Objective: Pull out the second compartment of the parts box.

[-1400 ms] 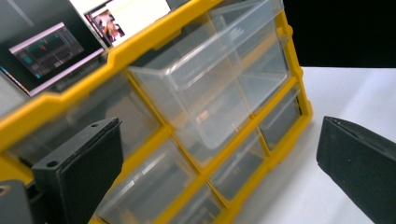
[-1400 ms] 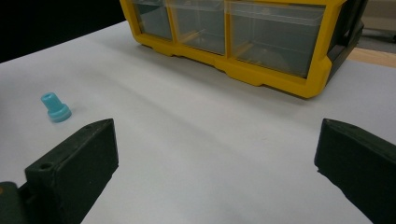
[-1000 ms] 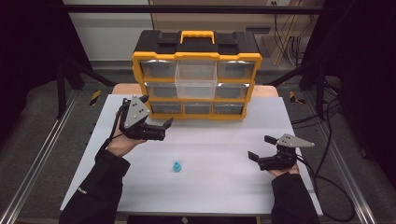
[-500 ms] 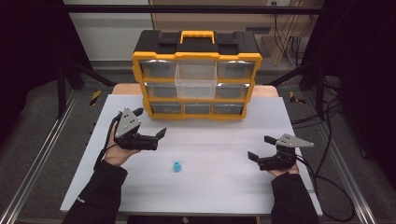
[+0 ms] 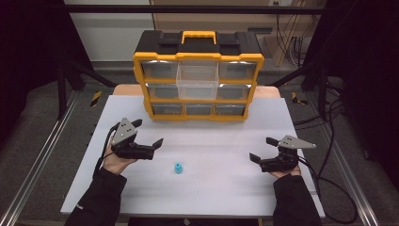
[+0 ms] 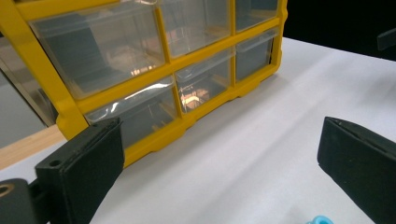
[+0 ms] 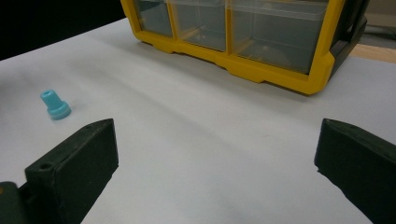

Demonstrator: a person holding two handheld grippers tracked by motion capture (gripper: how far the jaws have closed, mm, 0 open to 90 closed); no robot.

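1. The small blue piece [image 5: 178, 168] stands on the white table top [image 5: 221, 188], near the front middle, with bare surface all round it. From the right gripper view I see it upright, narrow end up on a wider base [image 7: 55, 104].
2. My left gripper [image 5: 151, 147] is the nearer of the two: it hangs just up and to the left of the blue piece, apart from it, jaws spread wide with nothing between them. In the left gripper view only a sliver of blue [image 6: 319, 220] shows at the bottom edge beside the right-hand jaw, so I cannot say exactly how close it is there.
3. My right gripper [image 5: 262, 150] sits well apart at the right side of the table, jaws also spread and empty, facing inward toward the blue piece.
4. Between either gripper and the blue piece I see nothing in the way, just open table top.
5. Behind stands the yellow and black drawer cabinet [image 5: 198, 61], upright at the far edge of the table top, with three rows of clear drawers. Its upper middle drawer [image 5: 197, 81] juts forward of the others.
6. Cables [image 5: 329, 155] trail off the right side of the table, away from the work area.
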